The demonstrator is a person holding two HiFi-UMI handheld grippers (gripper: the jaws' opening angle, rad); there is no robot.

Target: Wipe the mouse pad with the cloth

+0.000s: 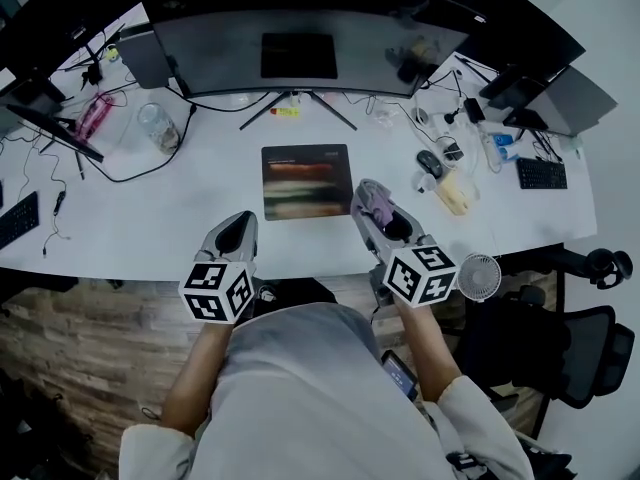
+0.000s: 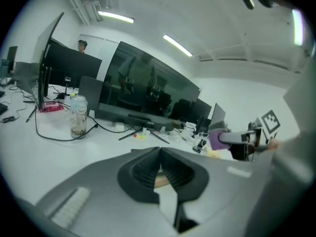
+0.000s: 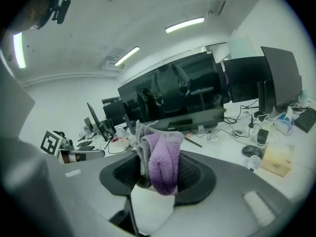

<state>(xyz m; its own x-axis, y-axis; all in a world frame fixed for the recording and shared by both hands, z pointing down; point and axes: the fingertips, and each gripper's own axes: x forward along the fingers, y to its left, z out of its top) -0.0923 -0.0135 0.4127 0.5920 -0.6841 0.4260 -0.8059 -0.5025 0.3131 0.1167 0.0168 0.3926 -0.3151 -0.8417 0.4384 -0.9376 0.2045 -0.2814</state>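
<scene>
right gripper is gripping the cloth: purple and grey, bunched up, sticking out from between the jaws. In the head view it's sitting at the front right of the desk, with its tip just beside the mouse pad, off the pad's right edge near the near corner. Cloth isn't lying on the pad (whether it's brushing the edge, can't tell).

left gripper is clenched, jaws pressing together with nothing between them. It's pointing forward over bare desk, near the pad's near-left corner but apart from it. Can't tell whether either gripper is resting on the desk or hanging over it.

mouse pad is lying flat at desk centre: dark, with blurry coloured bands across it, just in front of the legs of the wide monitor.

Around it: jar is standing well left of the pad, mouse and yellow box are sitting to the right, and a small fan is at the desk's near edge, beside the right gripper's marker cube.
</scene>
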